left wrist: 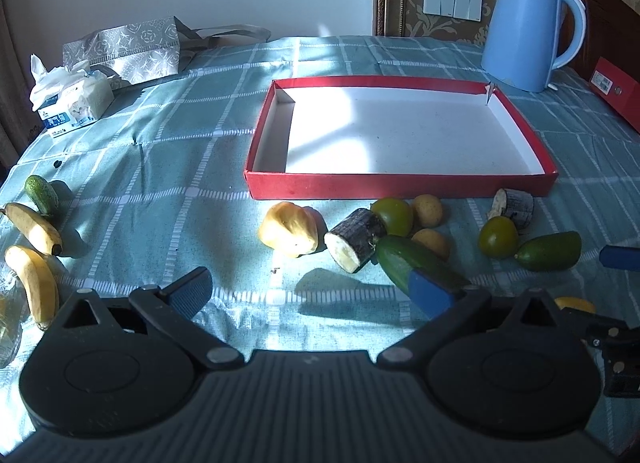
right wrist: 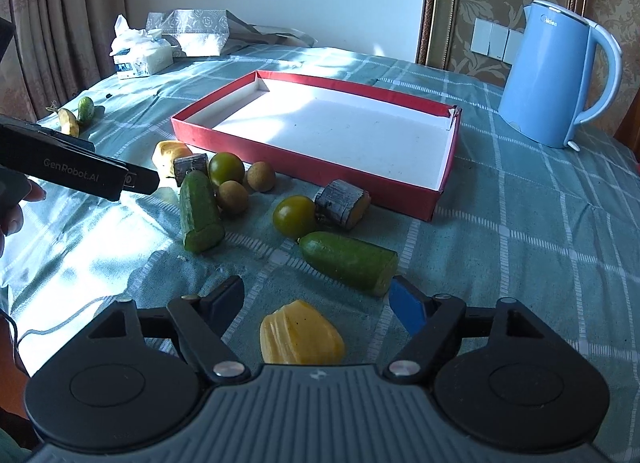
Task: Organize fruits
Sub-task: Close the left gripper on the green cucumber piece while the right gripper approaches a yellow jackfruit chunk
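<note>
On the green checked cloth (left wrist: 160,167) stands one red tray (left wrist: 400,185), white inside and with nothing in it. One blue kettle (left wrist: 524,27) is behind its right far corner, apart from it. One tissue pack (left wrist: 72,103) and one grey bag (left wrist: 128,47) are at the far left.

The fruits lie in front of the tray, none inside. I count two cut cucumber pieces: one (right wrist: 200,209) at the left of the group, one (right wrist: 350,261) nearer to the right gripper. There are two green round fruits (right wrist: 226,169) (right wrist: 295,216), two small brown round fruits (right wrist: 261,177) (right wrist: 233,197), and two short chunks with dark bark (right wrist: 342,203) (right wrist: 191,167). There are two yellow ridged pieces: one (right wrist: 301,337) just in front of the right gripper (right wrist: 320,303), one (right wrist: 170,155) at the far left of the group. Well apart, at the left edge of the table, lie two bananas (left wrist: 34,225) (left wrist: 38,283) and one small cucumber (left wrist: 42,195).

The left gripper (left wrist: 312,287) has its jaws wide apart over bare cloth, with nothing between them. The right gripper has its jaws apart too; the near yellow piece lies between them, but the pads do not touch it.
</note>
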Motion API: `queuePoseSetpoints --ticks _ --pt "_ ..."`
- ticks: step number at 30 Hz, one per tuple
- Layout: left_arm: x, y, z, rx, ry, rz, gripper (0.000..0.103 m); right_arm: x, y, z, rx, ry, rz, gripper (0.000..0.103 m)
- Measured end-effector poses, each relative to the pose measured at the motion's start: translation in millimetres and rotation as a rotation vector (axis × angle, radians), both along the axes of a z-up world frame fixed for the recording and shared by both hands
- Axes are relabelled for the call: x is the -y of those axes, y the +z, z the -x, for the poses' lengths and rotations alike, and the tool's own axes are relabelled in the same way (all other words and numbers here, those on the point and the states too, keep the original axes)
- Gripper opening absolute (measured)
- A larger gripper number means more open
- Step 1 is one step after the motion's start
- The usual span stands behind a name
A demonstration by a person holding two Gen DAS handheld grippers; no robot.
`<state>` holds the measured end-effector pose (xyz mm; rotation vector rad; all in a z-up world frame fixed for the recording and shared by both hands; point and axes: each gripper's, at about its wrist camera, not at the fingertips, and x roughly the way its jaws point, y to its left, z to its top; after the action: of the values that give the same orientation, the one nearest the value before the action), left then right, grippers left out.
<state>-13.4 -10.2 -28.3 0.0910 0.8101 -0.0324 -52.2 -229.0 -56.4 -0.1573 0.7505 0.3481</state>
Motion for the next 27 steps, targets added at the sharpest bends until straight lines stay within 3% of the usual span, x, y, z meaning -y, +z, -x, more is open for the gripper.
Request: queuePoseSetpoints --ticks 10,14,16,23,27 --pt "3.1 -1.4 -0.5 -0.019 -0.004 0.036 0.103 3.3 5.3 -4.5 0.024 -0.054 0.027 0.080" --pt "8.3 -0.4 -4.3 -0.059 0.017 0.150 0.103 10.1 6.5 -3.0 0.025 -0.088 0.018 0.080" --pt "15.7 -0.6 -7.5 -0.069 0.043 0.178 0.103 12.4 7.6 -1.3 0.031 -0.097 0.025 0.080" --pt "42.8 -5.4 -18.1 -0.091 0.146 0.156 0.103 24.8 9.8 5.8 0.033 -0.114 0.031 0.081" --pt "44.4 -13.1 -27.7 -0.160 0.250 0.165 0.103 32.5 8.3 8.1 0.029 -0.110 0.022 0.082"
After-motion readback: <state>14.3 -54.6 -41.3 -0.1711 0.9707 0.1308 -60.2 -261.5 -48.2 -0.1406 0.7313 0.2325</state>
